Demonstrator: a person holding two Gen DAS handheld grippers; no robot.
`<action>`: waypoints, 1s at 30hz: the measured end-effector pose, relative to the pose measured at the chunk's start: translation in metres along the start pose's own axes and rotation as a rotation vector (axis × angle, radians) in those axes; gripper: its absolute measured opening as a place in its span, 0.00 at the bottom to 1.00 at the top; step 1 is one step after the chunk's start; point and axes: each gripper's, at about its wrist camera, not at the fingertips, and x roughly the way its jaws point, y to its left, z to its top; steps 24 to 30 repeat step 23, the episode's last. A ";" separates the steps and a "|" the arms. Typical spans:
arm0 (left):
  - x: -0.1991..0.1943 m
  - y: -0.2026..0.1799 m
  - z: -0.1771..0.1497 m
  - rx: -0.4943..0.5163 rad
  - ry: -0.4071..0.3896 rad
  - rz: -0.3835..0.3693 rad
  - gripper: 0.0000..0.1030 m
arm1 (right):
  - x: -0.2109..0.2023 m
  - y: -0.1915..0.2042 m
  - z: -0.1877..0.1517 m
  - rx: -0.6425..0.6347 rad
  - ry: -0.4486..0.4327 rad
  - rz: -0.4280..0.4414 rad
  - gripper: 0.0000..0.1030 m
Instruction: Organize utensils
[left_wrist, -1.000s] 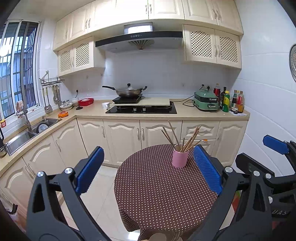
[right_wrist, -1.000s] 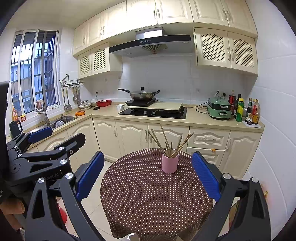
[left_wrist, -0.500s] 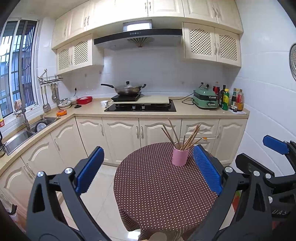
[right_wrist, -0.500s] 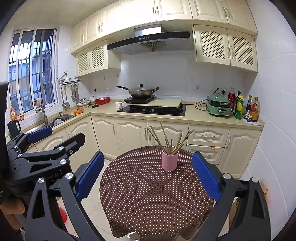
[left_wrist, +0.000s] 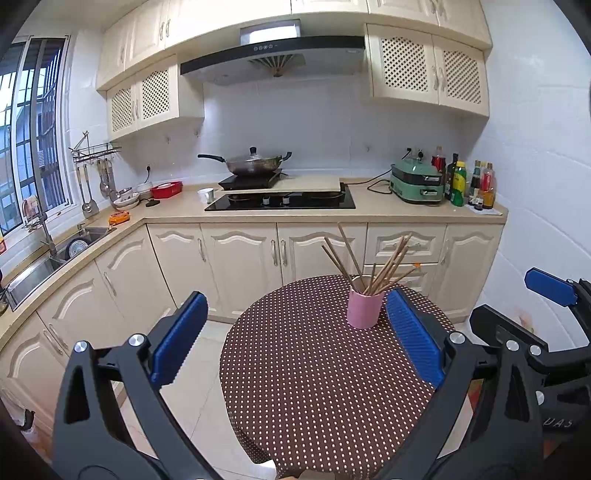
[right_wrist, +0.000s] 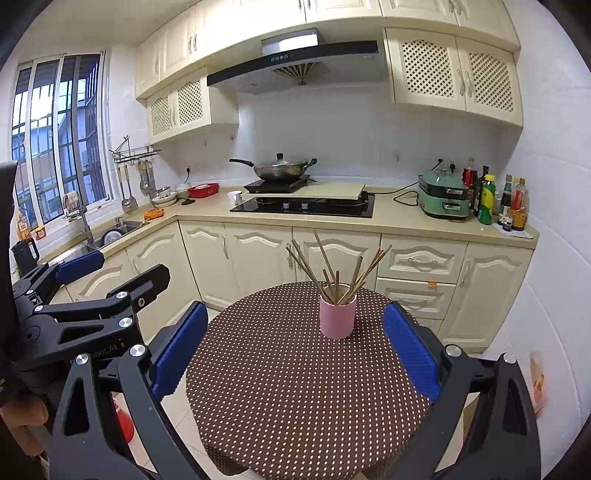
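On far side of round table (right_wrist: 295, 387) w/ dotted cloth stands pink cup (right_wrist: 337, 317), chopsticks (right_wrist: 332, 269) fanned out inside. Left gripper (left_wrist: 295, 339) & right gripper (right_wrist: 291, 347) both hover above near edge, jaws wide apart, nothing held.

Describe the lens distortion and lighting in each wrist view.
Left wrist view: strong fisheye bowing of the cabinets, dark corner vignette, even light, pink cup sharp. Right wrist view: the same barrel curve, daylight from the window, soft sheen on the floor, no motion blur.
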 end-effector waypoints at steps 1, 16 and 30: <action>0.007 -0.002 0.001 -0.002 0.006 0.001 0.93 | 0.005 -0.003 0.002 0.000 0.003 0.003 0.90; 0.135 -0.029 0.000 -0.031 0.178 0.051 0.93 | 0.123 -0.059 0.002 0.019 0.161 0.055 0.90; 0.192 -0.037 -0.024 -0.047 0.306 0.053 0.93 | 0.172 -0.076 -0.020 0.025 0.273 0.070 0.90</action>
